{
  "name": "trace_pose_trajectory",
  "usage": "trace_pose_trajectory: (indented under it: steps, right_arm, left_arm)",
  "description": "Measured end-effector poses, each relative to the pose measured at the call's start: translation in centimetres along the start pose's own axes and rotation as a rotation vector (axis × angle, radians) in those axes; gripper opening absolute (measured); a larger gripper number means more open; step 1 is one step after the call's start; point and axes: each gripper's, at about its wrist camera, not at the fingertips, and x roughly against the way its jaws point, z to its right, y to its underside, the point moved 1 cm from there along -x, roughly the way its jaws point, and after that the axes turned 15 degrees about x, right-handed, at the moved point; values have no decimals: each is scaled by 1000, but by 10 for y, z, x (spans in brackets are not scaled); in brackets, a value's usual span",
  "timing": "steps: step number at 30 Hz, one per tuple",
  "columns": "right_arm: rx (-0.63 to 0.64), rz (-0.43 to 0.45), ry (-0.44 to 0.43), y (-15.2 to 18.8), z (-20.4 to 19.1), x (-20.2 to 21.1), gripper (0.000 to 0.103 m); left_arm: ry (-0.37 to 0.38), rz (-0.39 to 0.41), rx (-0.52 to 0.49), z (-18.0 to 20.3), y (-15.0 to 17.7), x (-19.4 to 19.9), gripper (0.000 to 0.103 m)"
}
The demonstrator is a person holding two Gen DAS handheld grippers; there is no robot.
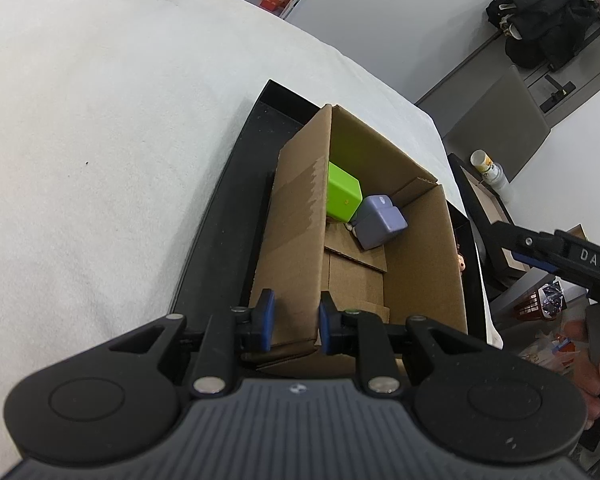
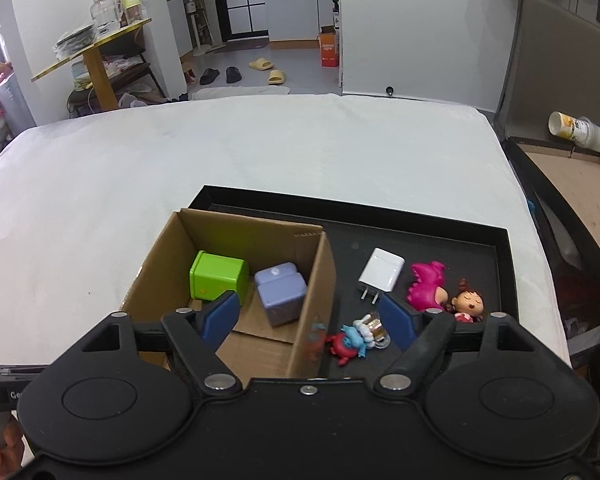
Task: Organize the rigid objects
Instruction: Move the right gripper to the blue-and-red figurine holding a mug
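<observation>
Cardboard box (image 2: 236,276) holds green cube (image 2: 218,276) and lavender cube (image 2: 281,293); left hand-held gripper (image 1: 296,322) pinches its wall, right hand-held gripper (image 2: 312,318) spread.

Your cardboard box (image 2: 236,280) on tray (image 2: 504,256) left half, 2 cubes (image 2: 220,276) inside at far end, charger (image 2: 382,270) & figurines (image 2: 426,286) on tray's right half.
</observation>
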Motion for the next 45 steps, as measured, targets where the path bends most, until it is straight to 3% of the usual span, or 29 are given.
trace_pose_trajectory:
  steps: [5,8,27,33,38,45]
  right_arm:
    - [5,-11,7,9,8,2,92]
    - [16,-13,18,14,13,3,94]
    - [-24,-57,-73,56,47,-36,90]
    - [32,-87,-101,66,45,-58,89]
    - [80,-67,-146,68,46,-71,83]
    - [141,-51,-162,70,46,-82,82]
  left_arm:
    - [0,2,0,0,0,0,21]
    - [0,1,3,0,0,0,21]
    - [-7,4,4,2,0,1,21]
    - [-15,5,7,2,-1,0,21]
    - [-27,18,7,2,-2,1,20]
    - [-37,28,11,1,-6,2,20]
